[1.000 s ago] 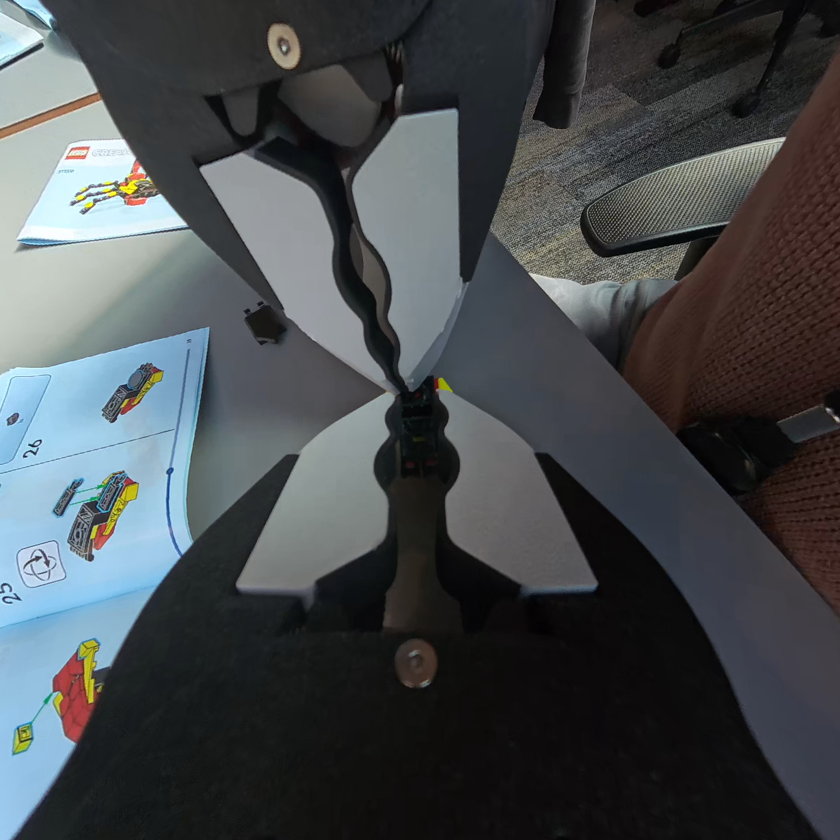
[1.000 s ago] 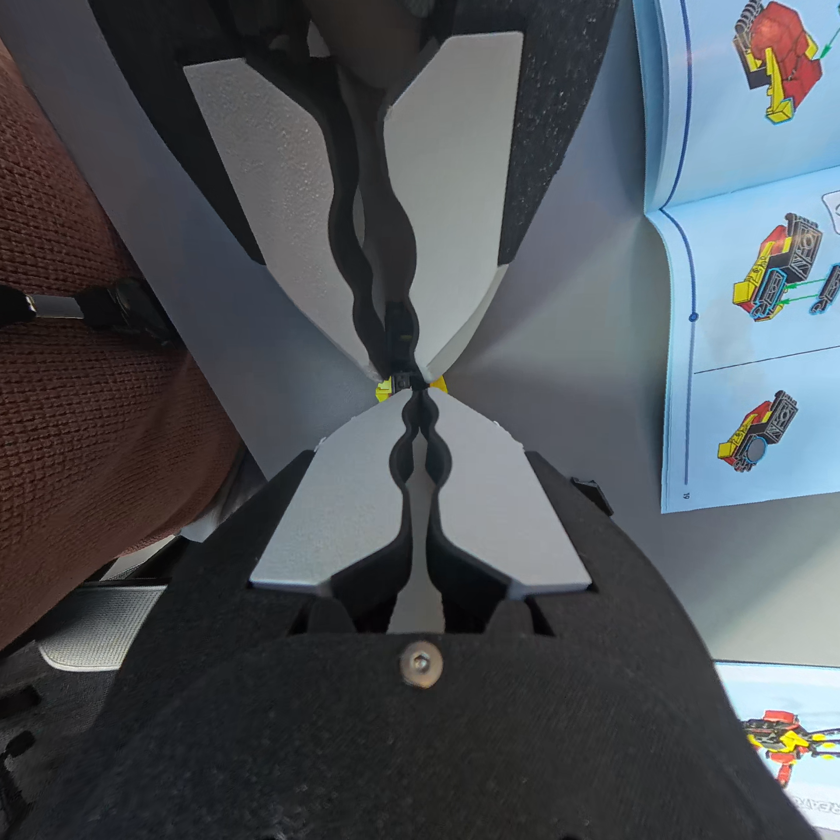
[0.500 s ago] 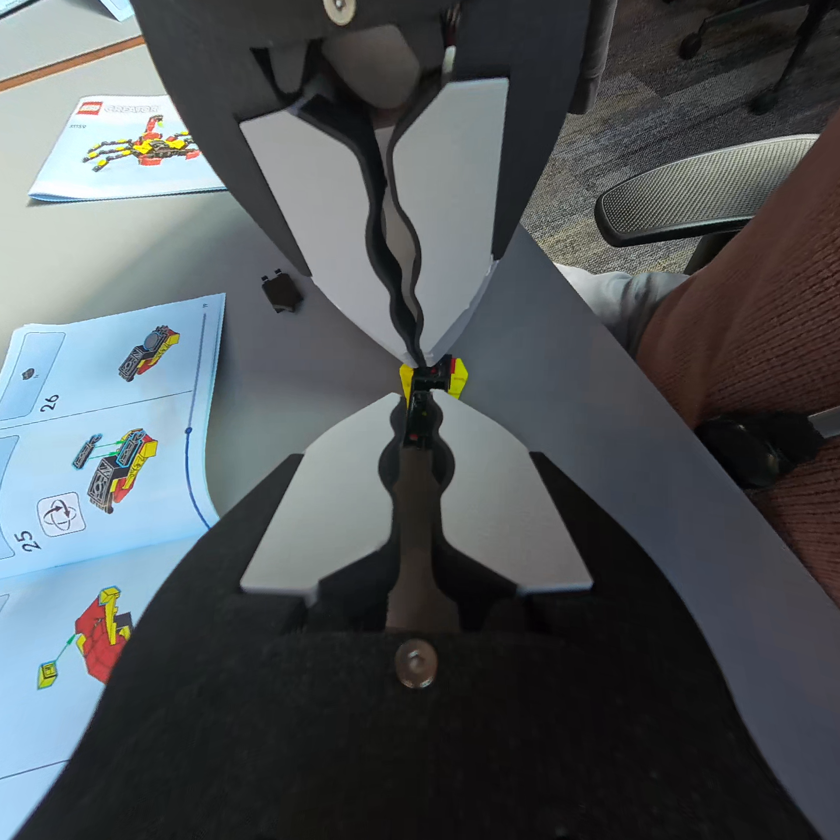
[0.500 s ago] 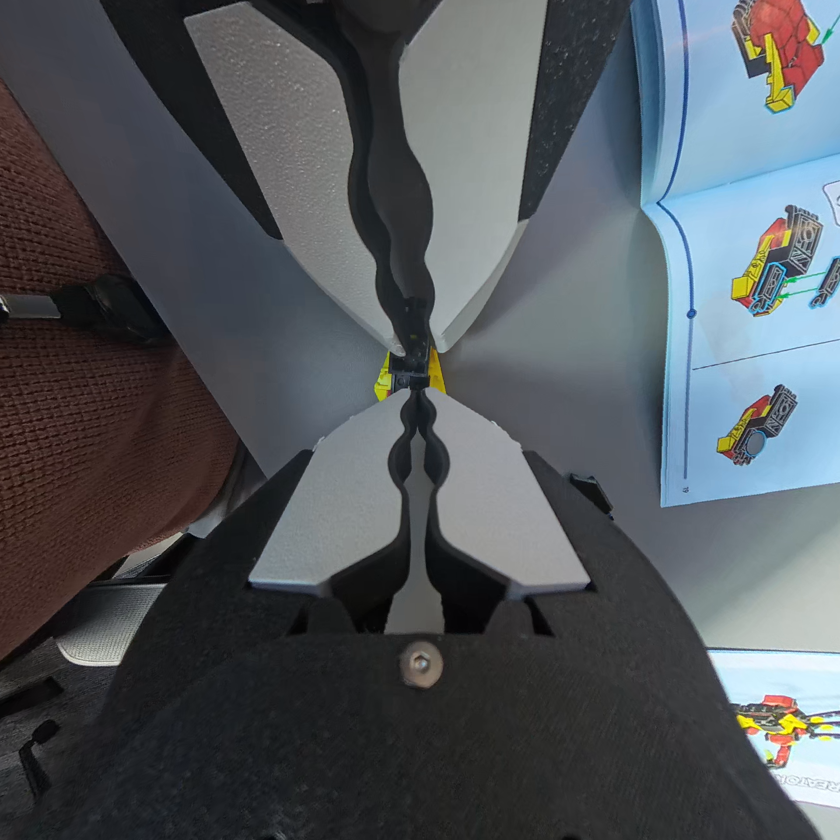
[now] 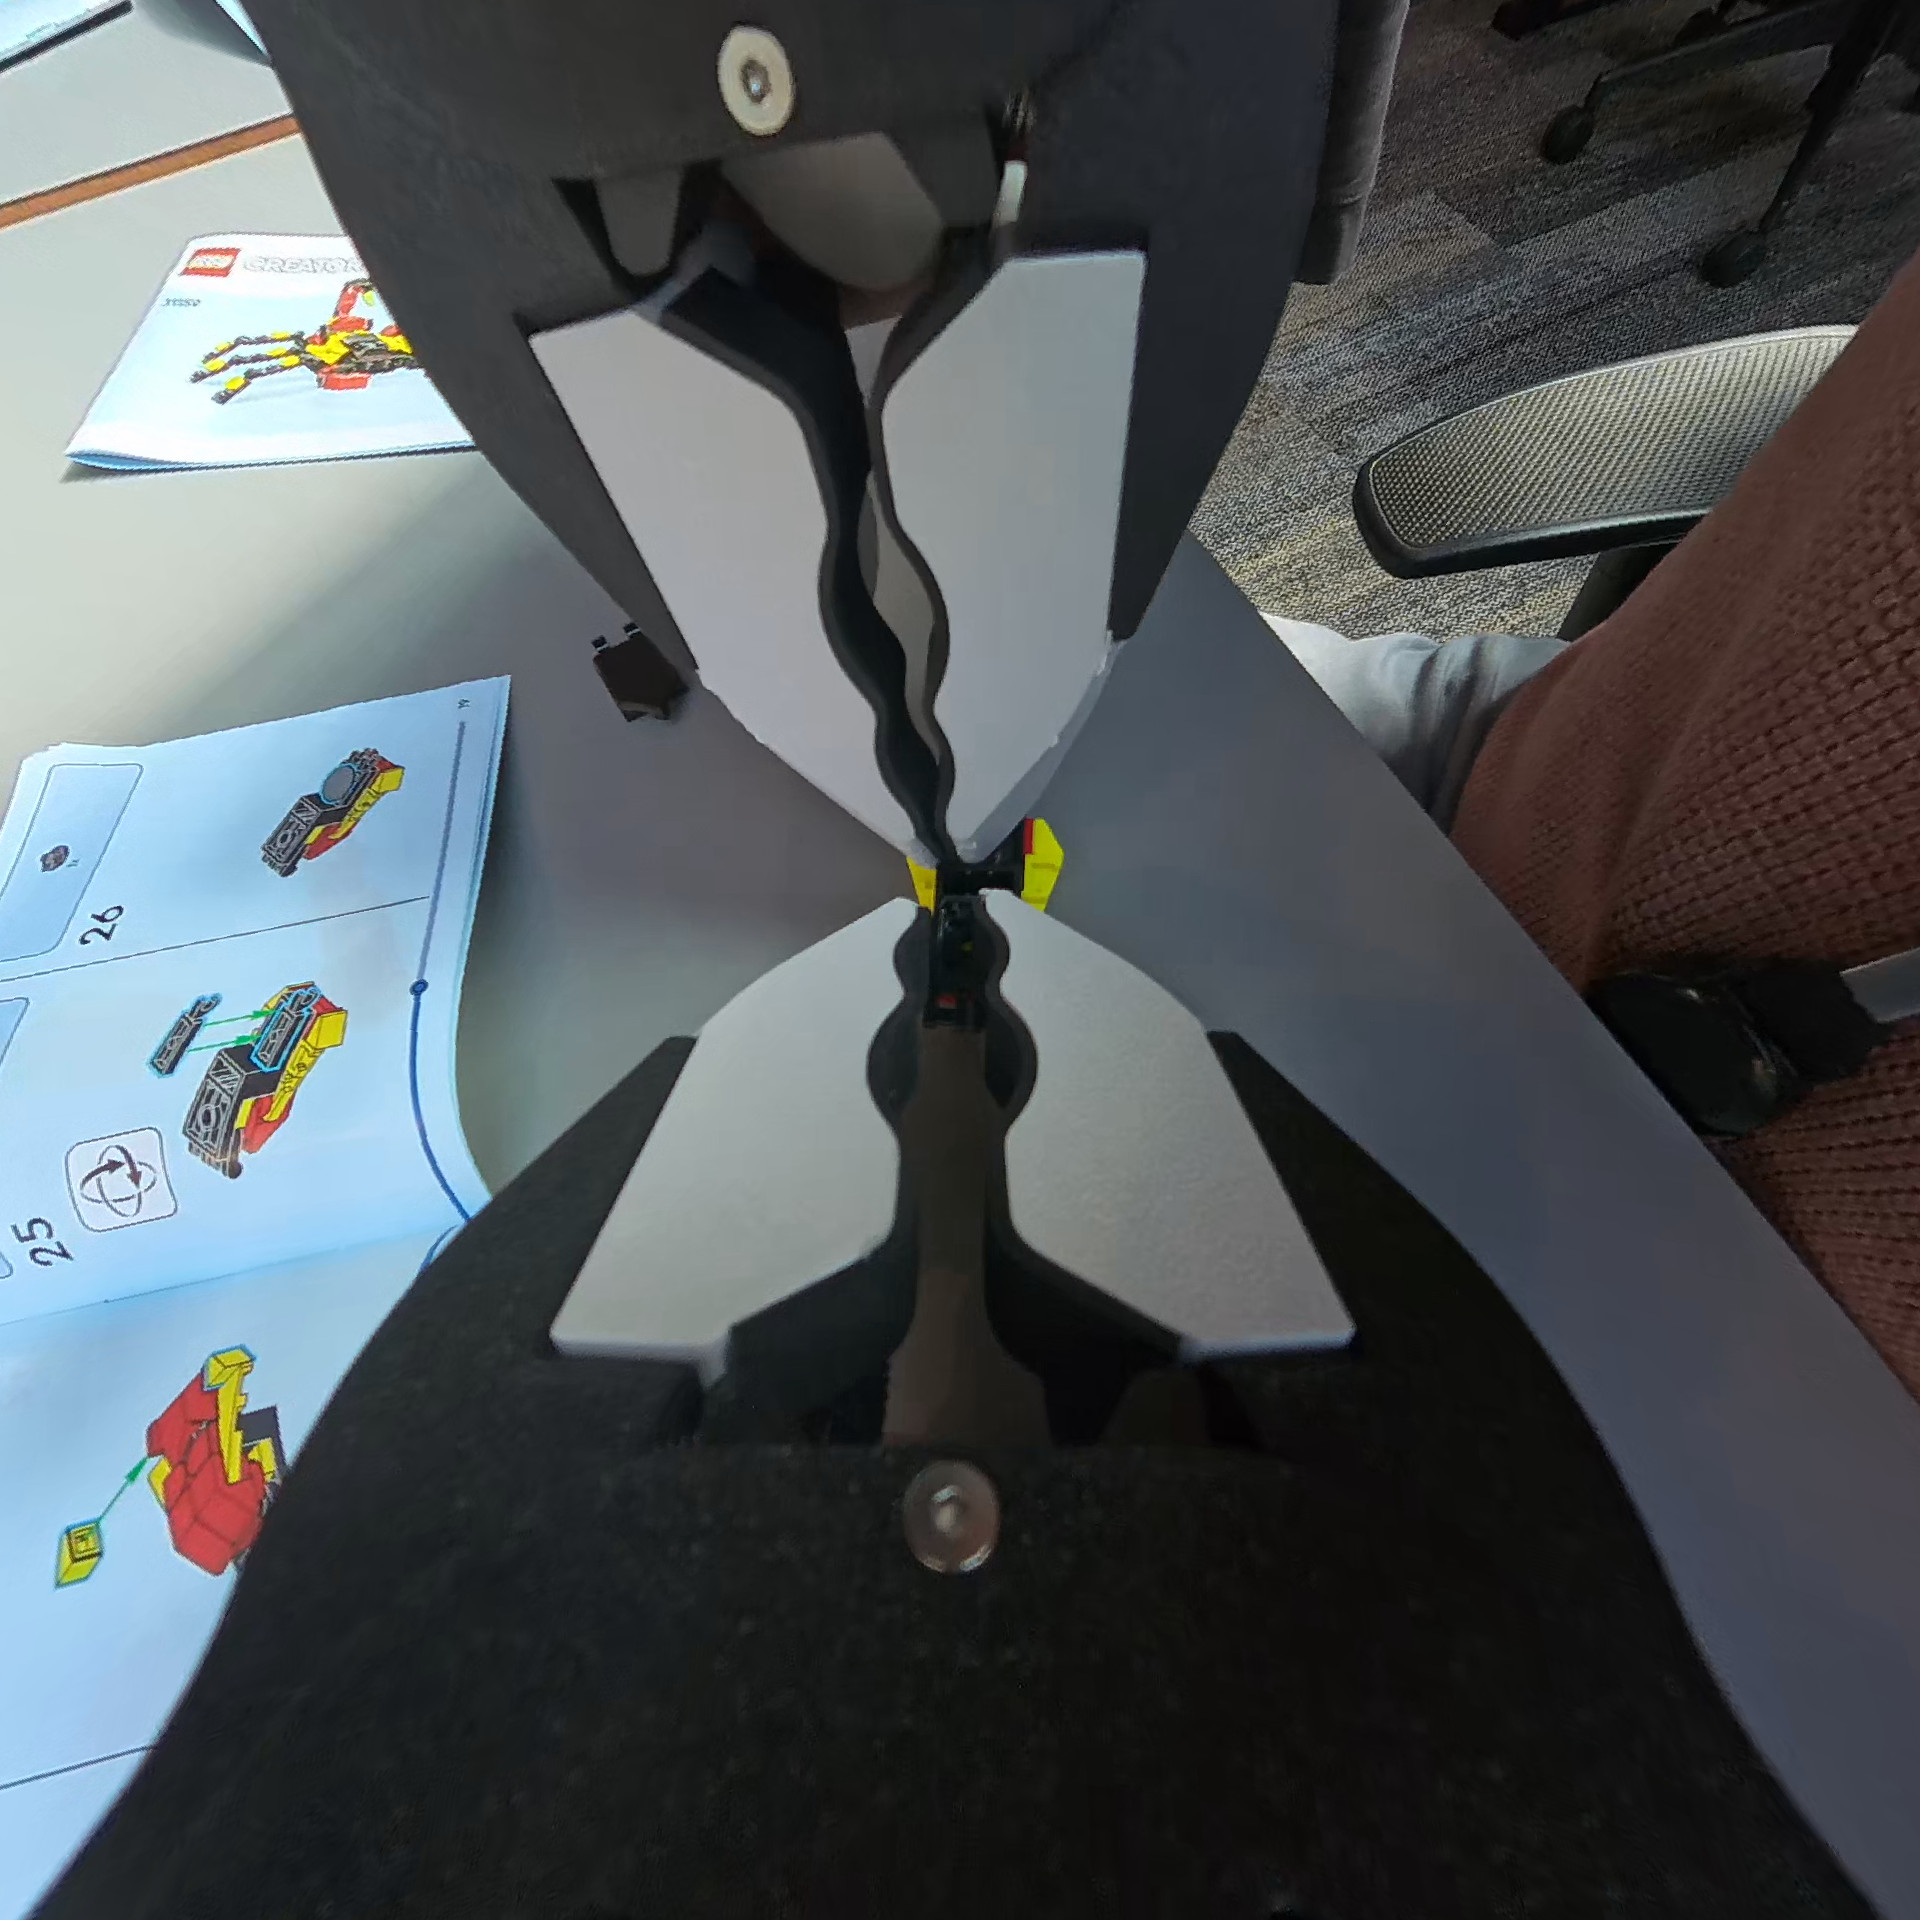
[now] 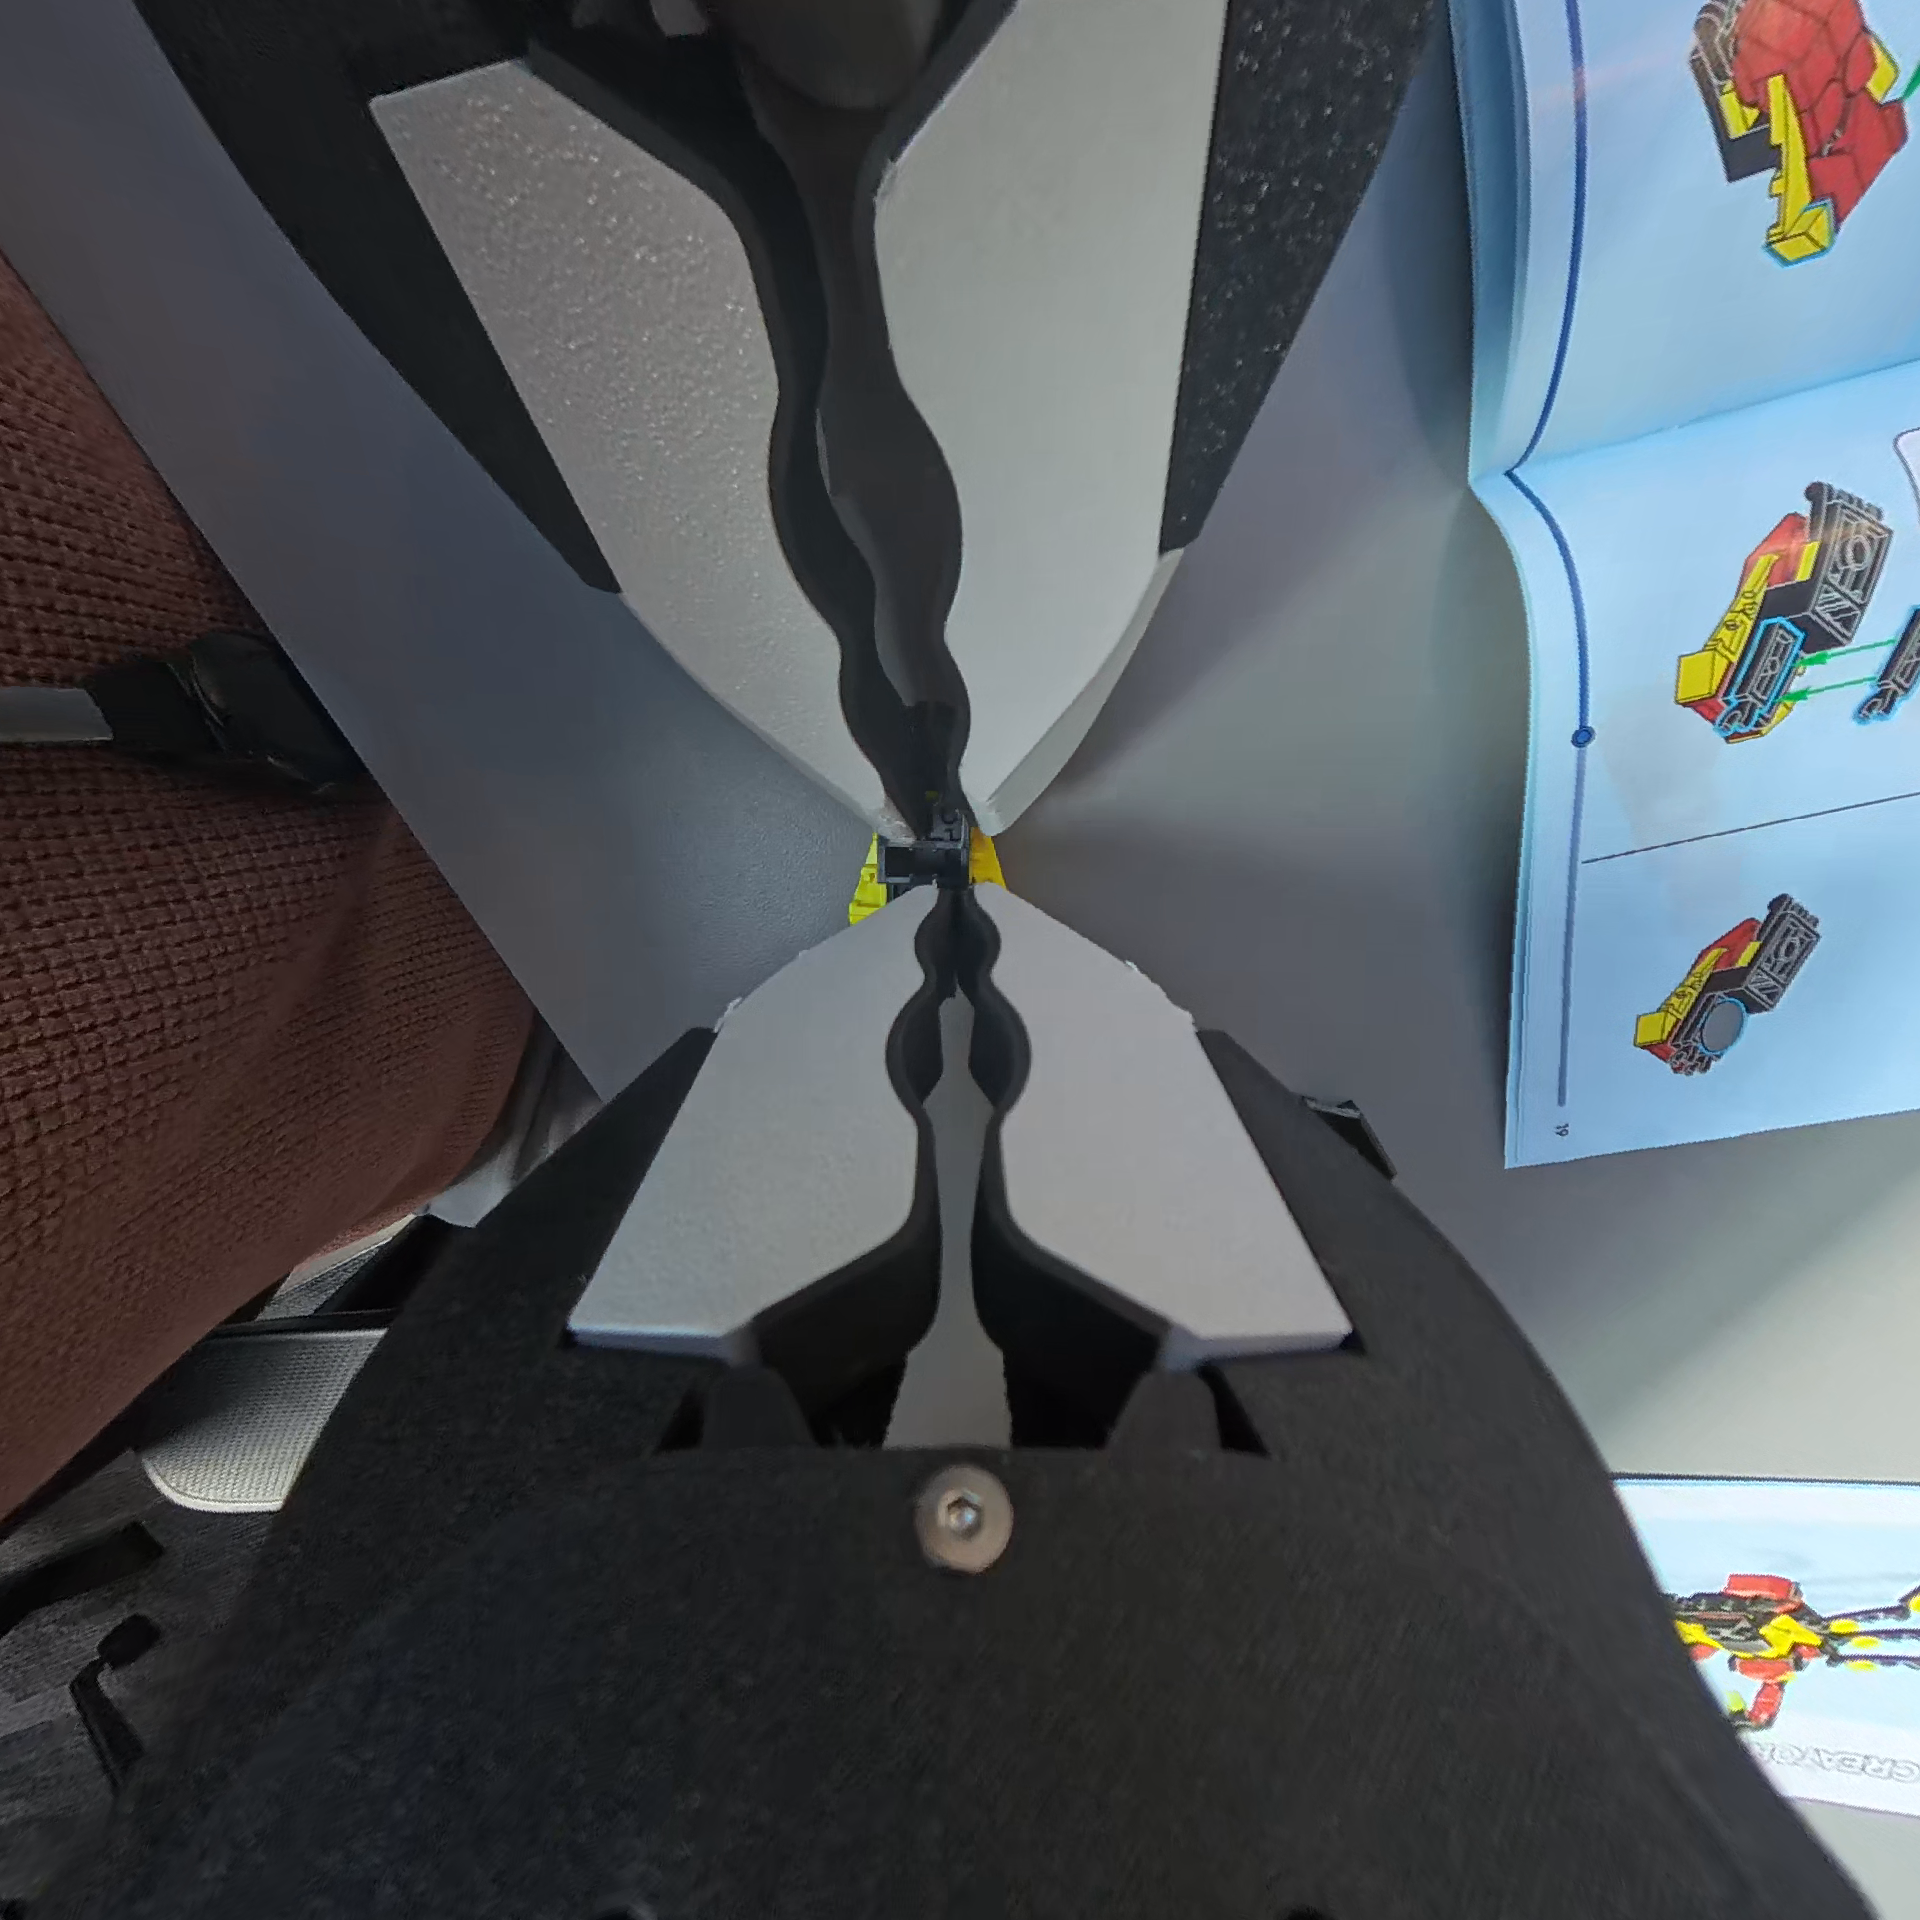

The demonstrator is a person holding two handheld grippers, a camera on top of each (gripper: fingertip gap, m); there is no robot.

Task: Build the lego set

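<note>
The left gripper (image 5: 951, 914) and right gripper (image 6: 940, 904), both clenched, met tip to tip on the small yellow-and-black lego piece (image 5: 987, 873) held above the grey table (image 5: 312, 592). Over the last second more yellow showed between the tips, suggesting parts being pressed together. The open booklet (image 5: 208, 987) lay left.
</note>
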